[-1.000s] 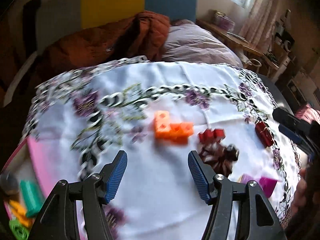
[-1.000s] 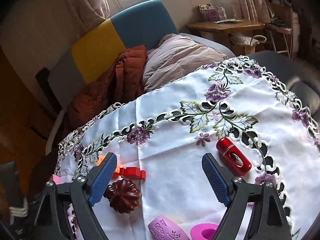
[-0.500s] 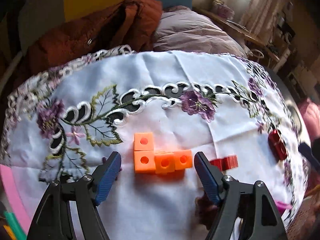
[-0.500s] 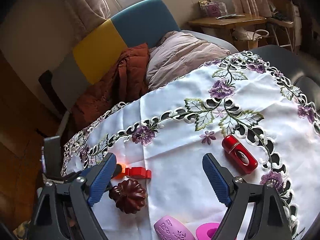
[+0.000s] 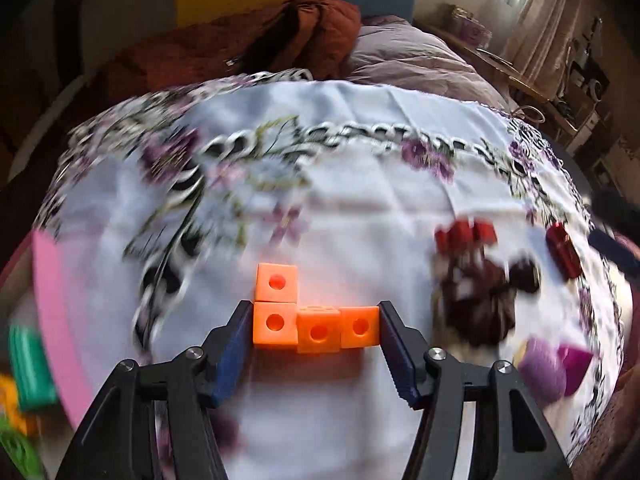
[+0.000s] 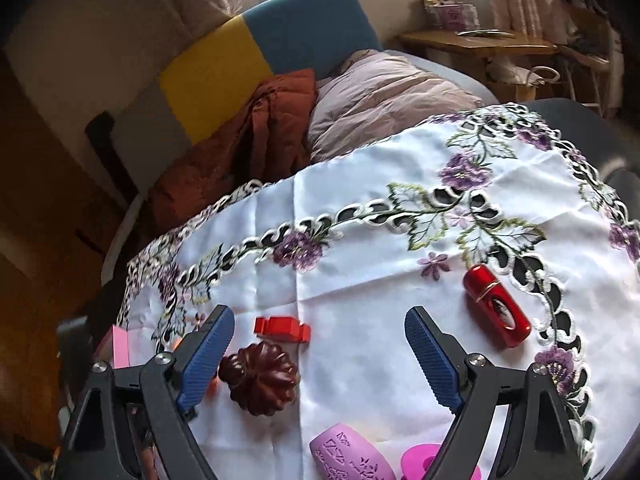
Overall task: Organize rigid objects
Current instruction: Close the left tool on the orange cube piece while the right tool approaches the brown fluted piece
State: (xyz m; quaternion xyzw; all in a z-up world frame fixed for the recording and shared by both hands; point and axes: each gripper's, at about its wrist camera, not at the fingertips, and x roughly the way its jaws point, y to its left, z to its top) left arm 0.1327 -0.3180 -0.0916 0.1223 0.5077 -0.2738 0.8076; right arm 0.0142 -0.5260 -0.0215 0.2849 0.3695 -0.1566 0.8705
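An orange L-shaped block of linked cubes [image 5: 316, 322] sits between the blue pads of my left gripper [image 5: 316, 328], which is shut on its long side. The background is motion-blurred. My right gripper [image 6: 316, 344] is open and empty above the white embroidered cloth [image 6: 360, 264]. Near it lie a red block [image 6: 283, 328], a dark brown fluted mould [image 6: 260, 378], a red cylinder [image 6: 497, 305], a lilac patterned cylinder [image 6: 348, 456] and a magenta ring [image 6: 420, 456]. The red block [image 5: 466, 234], mould [image 5: 478, 296] and red cylinder [image 5: 564, 252] also show in the left wrist view.
A pink tray [image 5: 52, 320] at the left cloth edge holds green [image 5: 30, 364] and yellow pieces. Behind the table are a rust jacket [image 6: 256, 136], a pale pillow [image 6: 384, 96] and a yellow and blue chair back [image 6: 272, 52]. A wooden side table [image 6: 480, 40] stands far right.
My left gripper has come forward and closed on the orange block, which now fills the gap between its pads. The right gripper stays open and has shifted only slightly.
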